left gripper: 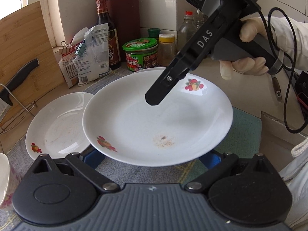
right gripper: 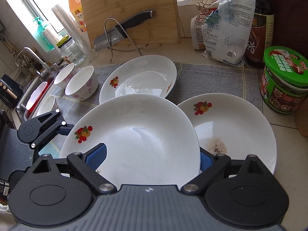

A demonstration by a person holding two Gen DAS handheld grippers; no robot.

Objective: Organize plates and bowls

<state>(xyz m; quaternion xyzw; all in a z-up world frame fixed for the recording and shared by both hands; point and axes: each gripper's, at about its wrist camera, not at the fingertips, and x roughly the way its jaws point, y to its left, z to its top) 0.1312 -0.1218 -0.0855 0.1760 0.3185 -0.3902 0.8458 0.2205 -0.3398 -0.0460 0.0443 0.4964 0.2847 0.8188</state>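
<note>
Right gripper (right gripper: 153, 157) fingers clamped wide across a fruit-print plate (right gripper: 134, 134), left gripper (left gripper: 152, 160) fingers likewise on a stained plate (left gripper: 157, 119), both above the grey mat (right gripper: 211, 80)

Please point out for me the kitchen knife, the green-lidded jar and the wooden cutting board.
kitchen knife (right gripper: 134, 22): right wrist view, on its black handle.
green-lidded jar (right gripper: 284, 65): right wrist view, on its lid.
wooden cutting board (right gripper: 123, 2): right wrist view, on its bare upper face.
</note>
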